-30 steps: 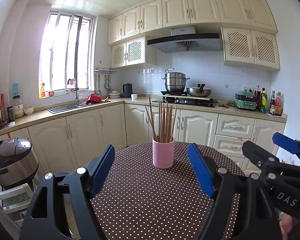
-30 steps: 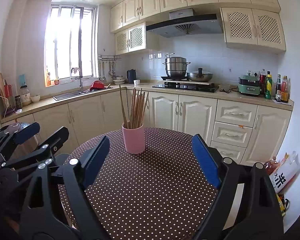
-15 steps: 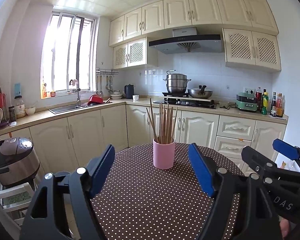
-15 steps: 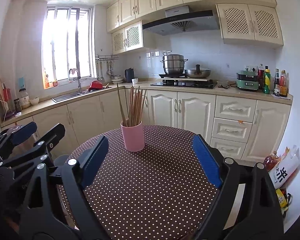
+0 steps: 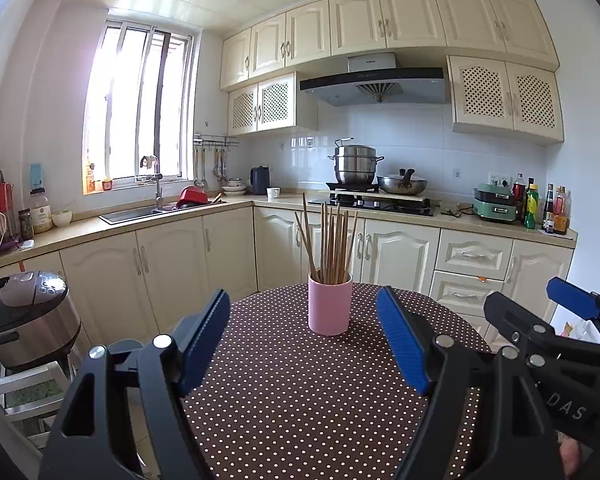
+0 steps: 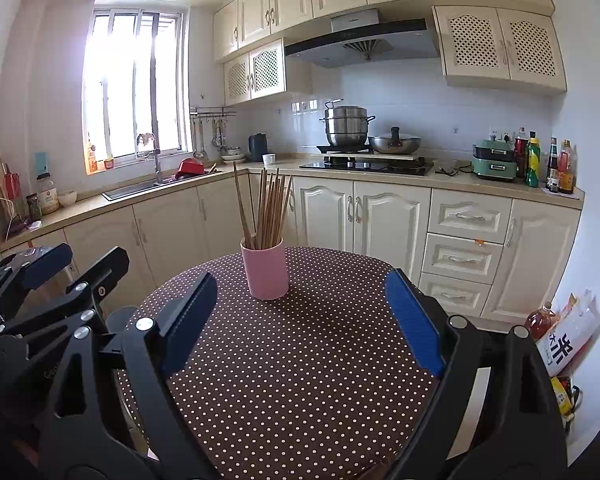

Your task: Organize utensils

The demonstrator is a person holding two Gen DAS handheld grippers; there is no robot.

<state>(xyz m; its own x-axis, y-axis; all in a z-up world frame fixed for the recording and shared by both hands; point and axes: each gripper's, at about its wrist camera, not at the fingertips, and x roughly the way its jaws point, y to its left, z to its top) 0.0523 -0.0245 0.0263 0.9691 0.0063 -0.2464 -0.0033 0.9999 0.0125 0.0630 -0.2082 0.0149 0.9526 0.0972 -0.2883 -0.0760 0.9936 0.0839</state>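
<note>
A pink cup (image 5: 329, 304) (image 6: 266, 268) stands upright at the far side of a round table with a brown polka-dot cloth (image 5: 300, 392) (image 6: 300, 360). Several wooden chopsticks (image 5: 329, 240) (image 6: 266, 208) stand in it. My left gripper (image 5: 303, 320) hovers over the near part of the table, open, with nothing between its blue pads. My right gripper (image 6: 300, 304) is beside it, also open and holding nothing. Each gripper shows at the edge of the other's view: the right gripper (image 5: 540, 312) and the left gripper (image 6: 76, 264).
A rice cooker (image 5: 24, 316) sits on a low stand left of the table. Cream cabinets and a counter run behind it, with a sink (image 5: 136, 214), a stove with pots (image 5: 376, 196) and bottles (image 5: 540, 208). Bags and a bottle (image 6: 560, 332) lie on the floor at the right.
Both views have tilted slightly, so the cup sits a little lower and nearer the middle. The grippers' openings and the cup are unchanged.
</note>
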